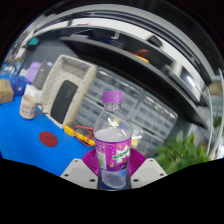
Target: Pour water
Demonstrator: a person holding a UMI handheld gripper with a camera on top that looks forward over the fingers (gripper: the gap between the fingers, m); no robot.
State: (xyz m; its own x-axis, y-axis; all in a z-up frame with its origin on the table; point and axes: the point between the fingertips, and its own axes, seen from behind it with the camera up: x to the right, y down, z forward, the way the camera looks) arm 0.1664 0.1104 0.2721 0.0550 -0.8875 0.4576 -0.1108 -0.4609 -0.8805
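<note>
The gripper (113,172) holds a clear plastic bottle (113,135) upright between its two fingers, and both fingers press against the bottle's lower body. Only the pale tips of the fingers (82,170) show at either side of the bottle; the pink pads on their inner faces are mostly covered by the bottle and its pink label (113,152), so pad and label are hard to tell apart. The bottle has a purple cap (113,97), which is on. The bottle's base is cut off below, so what lies under it cannot be seen, and whether it holds water cannot be made out through the plastic.

Beyond the bottle lies a blue table (25,135). On it, to the left of the fingers, sits a flat round red thing (48,139), and near the bottle a small yellow and red item (78,131) that is too small to name. Further back stands a pale wicker basket (68,85) with a dark opening. At the table's far left are a white container (30,100) and other small objects, blurred and crowded together. A green leafy plant (185,152) shows to the right of the fingers, partly cut off.
</note>
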